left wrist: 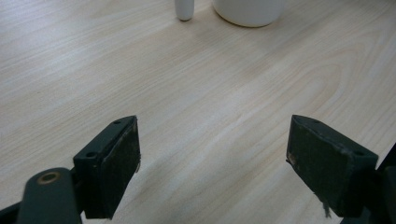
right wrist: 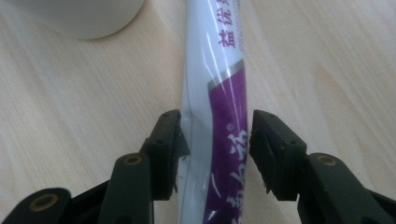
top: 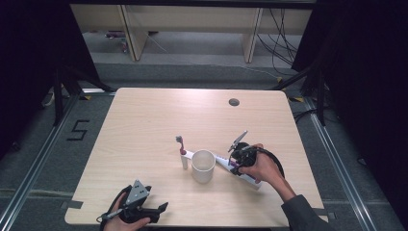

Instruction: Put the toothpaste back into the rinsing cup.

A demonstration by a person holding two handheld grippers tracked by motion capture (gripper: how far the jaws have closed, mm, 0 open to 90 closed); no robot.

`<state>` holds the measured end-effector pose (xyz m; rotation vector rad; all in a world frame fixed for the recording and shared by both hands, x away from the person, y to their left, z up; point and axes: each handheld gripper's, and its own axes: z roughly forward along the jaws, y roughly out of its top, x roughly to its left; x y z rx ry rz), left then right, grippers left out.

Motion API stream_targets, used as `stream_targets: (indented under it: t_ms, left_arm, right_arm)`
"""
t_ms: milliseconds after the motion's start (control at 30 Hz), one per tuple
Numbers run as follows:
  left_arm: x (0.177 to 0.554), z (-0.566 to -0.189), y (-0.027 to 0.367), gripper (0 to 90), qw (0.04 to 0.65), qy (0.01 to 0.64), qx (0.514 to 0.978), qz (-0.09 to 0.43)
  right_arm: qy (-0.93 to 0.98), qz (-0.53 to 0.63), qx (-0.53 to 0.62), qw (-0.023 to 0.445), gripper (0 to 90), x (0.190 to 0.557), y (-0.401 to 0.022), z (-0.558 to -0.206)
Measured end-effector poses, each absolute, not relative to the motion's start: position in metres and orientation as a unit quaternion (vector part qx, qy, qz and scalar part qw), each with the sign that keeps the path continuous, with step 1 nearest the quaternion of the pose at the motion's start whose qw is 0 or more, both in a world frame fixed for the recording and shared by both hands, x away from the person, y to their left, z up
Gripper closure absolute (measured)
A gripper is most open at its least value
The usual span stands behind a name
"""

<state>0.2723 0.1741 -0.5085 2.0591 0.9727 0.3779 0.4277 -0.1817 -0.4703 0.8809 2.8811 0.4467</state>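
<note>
The right gripper (right wrist: 215,135) straddles the toothpaste tube (right wrist: 212,93), which lies flat on the table (top: 144,125) just right of the white cup (top: 203,166). Its 2 jaws sit partly closed on either side of the tube's purple section. The left pad appears to touch the tube's edge, while a thin gap shows at the right pad, so the grip is judged not yet firm. The left gripper (left wrist: 212,158) rests at the near left corner, jaws spread wide with nothing between them. A toothbrush (top: 182,151) stands just left of the cup.

Risks from this position:
1. The tube is soft and glossy. Uneven pad contact may let it twist or slip out sideways on lifting.
2. Excess squeeze may deform the tube or force paste toward the cap.
3. The tube's far end lies close to the cup. A careless swing on lifting may knock the cup into the toothbrush.
</note>
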Motion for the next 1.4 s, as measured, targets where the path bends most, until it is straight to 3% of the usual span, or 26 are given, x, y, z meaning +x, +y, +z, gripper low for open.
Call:
stream_targets:
  t_ms: [633,767,1400]
  left_arm:
    - [0.273,-0.507,0.175,18.0,0.396,0.382,0.820,0.154]
    - [0.273,-0.508,0.173,18.0,0.401,0.386,0.817,0.149]
    - [0.272,-0.509,0.171,18.6,0.401,0.381,0.820,0.150]
  right_arm:
    - [0.951,0.103,0.291,0.009,63.1,0.437,-0.175,-0.474]
    - [0.952,0.112,0.285,0.001,76.4,0.438,-0.180,-0.468]
    - [0.964,0.025,0.264,-0.004,76.6,0.440,-0.175,-0.471]
